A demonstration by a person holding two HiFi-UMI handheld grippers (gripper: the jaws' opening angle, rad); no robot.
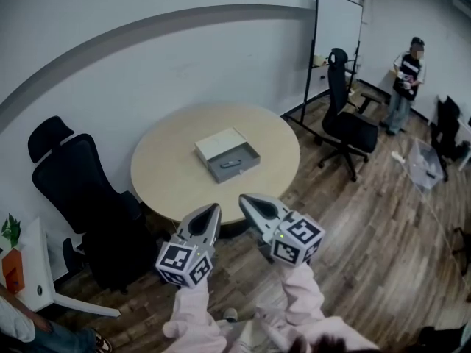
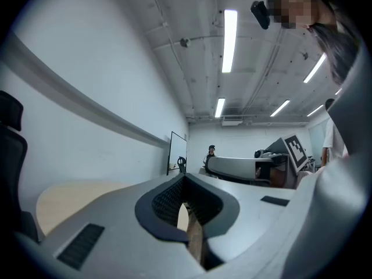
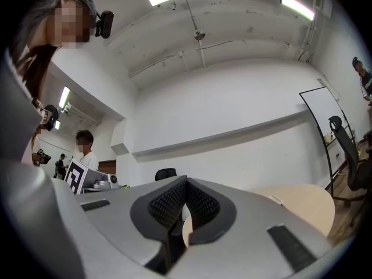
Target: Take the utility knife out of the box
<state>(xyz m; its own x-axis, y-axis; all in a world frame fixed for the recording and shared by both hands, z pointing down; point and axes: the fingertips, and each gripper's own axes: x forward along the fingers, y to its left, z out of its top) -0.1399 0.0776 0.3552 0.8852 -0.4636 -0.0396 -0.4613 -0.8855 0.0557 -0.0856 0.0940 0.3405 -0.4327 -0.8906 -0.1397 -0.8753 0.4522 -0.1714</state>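
Note:
A grey box (image 1: 237,170) with its white lid (image 1: 218,144) swung open lies in the middle of the round beige table (image 1: 165,171). Inside it lies the dark utility knife (image 1: 229,163). My left gripper (image 1: 215,207) and right gripper (image 1: 243,198) hover side by side short of the table's near edge, both pointing towards the box and well apart from it. Each is shut with nothing between its jaws. The left gripper view shows its closed jaws (image 2: 185,180) over the tabletop (image 2: 75,199). The right gripper (image 3: 186,182) also looks over the tabletop (image 3: 305,205); the box is hidden there.
A black office chair (image 1: 81,190) stands left of the table and another (image 1: 347,120) to the right, by a whiteboard (image 1: 337,43). A person (image 1: 405,83) stands at the far right near a clear bin (image 1: 425,164). A small white table (image 1: 37,271) is at the lower left.

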